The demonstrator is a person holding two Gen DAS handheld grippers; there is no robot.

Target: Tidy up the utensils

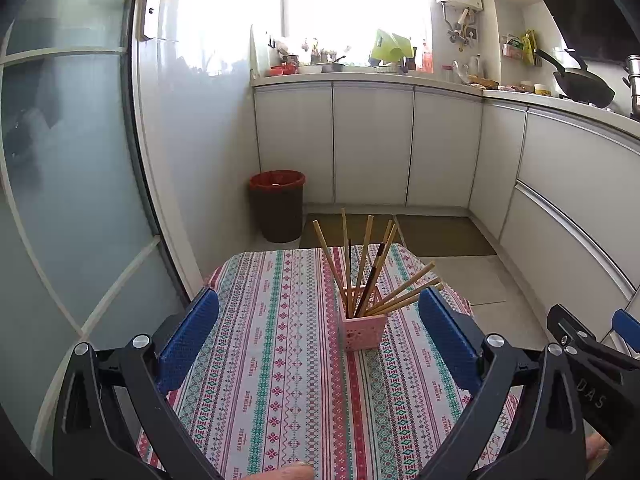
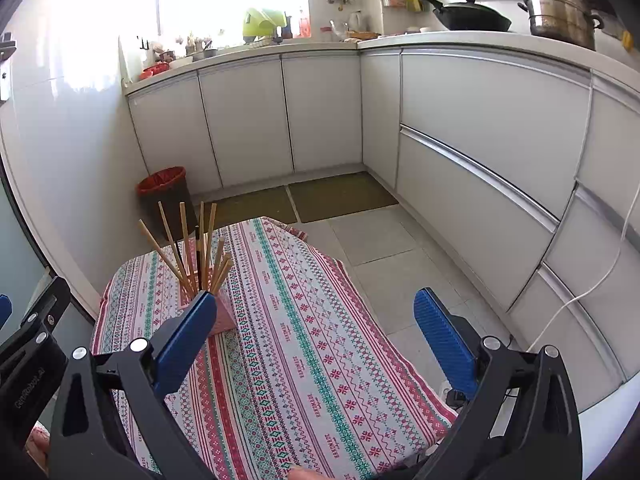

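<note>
A pink perforated holder [image 1: 361, 328] stands on the patterned tablecloth [image 1: 280, 320], with several wooden chopsticks [image 1: 362, 264] and a dark one fanned out of it. My left gripper [image 1: 319, 300] is open above the table, its blue pads on either side of the holder and short of it. In the right wrist view the holder [image 2: 222, 314] sits at the left, partly behind the left blue pad, chopsticks [image 2: 188, 248] sticking up. My right gripper [image 2: 316, 300] is open over the cloth [image 2: 320, 340], holding nothing. The other gripper [image 1: 584, 344] shows at the right edge.
White cabinets [image 1: 372, 144] and a cluttered countertop run along the back and right. A dark bin with a red liner [image 1: 277, 204] stands on the floor beyond the table. A wok [image 2: 472, 16] and steel pot [image 2: 560, 12] sit on the counter. A fingertip [image 1: 288, 472] shows at the bottom.
</note>
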